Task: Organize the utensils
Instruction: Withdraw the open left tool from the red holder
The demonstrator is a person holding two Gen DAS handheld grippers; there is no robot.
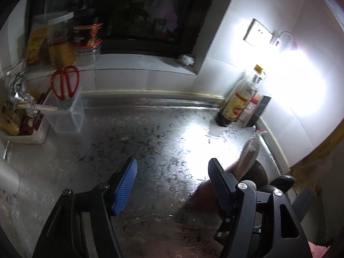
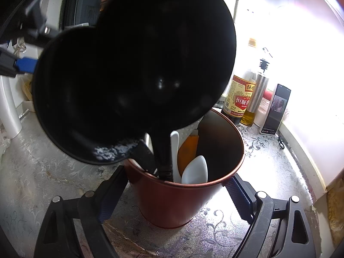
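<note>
A red-brown utensil cup stands on the patterned counter, and my right gripper is shut on it with a finger against each side. Two black ladles stand in it with bowls up and fill most of the right wrist view. A white spoon and an orange spatula stand in it too. My left gripper hangs open over bare counter, nothing between its fingers. The cup lies just behind its right finger. Its blue pad shows beside the lower ladle.
A clear bin with red scissors sits at the counter's left, beside a tray of packets. Jars stand on the window ledge. A vinegar bottle, an oil bottle and a phone line the bright right wall.
</note>
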